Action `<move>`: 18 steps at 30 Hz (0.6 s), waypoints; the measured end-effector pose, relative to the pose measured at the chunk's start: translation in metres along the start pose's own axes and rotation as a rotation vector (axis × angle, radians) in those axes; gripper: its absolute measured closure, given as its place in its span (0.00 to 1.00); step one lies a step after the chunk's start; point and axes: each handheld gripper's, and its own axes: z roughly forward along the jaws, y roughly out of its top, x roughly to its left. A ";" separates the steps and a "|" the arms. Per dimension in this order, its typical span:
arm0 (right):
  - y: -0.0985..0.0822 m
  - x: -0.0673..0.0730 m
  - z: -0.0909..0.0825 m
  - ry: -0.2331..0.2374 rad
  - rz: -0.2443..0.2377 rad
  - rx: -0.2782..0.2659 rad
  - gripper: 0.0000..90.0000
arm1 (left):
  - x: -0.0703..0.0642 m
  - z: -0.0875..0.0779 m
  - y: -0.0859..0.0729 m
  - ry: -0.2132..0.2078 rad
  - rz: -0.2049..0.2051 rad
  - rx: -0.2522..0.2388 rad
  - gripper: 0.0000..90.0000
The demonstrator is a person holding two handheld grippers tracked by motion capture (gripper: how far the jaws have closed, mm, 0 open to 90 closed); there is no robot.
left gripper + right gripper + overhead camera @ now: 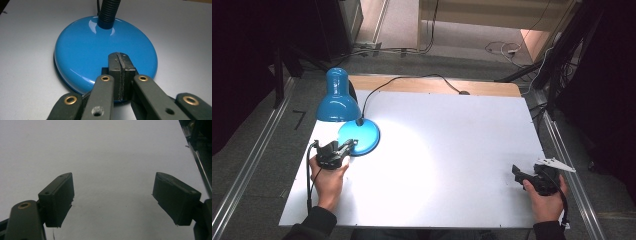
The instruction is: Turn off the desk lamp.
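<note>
White tabletop (452, 165), lit in a bright pool at its left side; grey floor and cables beyond. Blue desk lamp (337, 97) at the left rear, shade bent down over its round blue base (100, 50). Left gripper (121, 65): jaws pressed together, nothing between them, tips over the base's near edge. Right gripper (112, 197): jaws wide apart, empty, above bare table at the right front.

Desk lamp (343, 112) at table's (452, 150) far left; left gripper (343, 149) at lamp base's (100, 50) near edge; right gripper (518, 173) well apart, near right.
</note>
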 end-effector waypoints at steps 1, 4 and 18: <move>0.000 0.000 0.000 0.000 0.000 -0.001 0.18 | 0.000 0.001 0.000 0.000 0.000 0.001 1.00; 0.000 0.000 0.000 0.000 0.000 0.000 0.18 | 0.000 0.002 0.000 0.001 0.000 -0.001 1.00; 0.000 0.000 0.000 0.002 0.001 -0.001 0.18 | -0.001 0.006 0.002 0.007 0.006 -0.002 1.00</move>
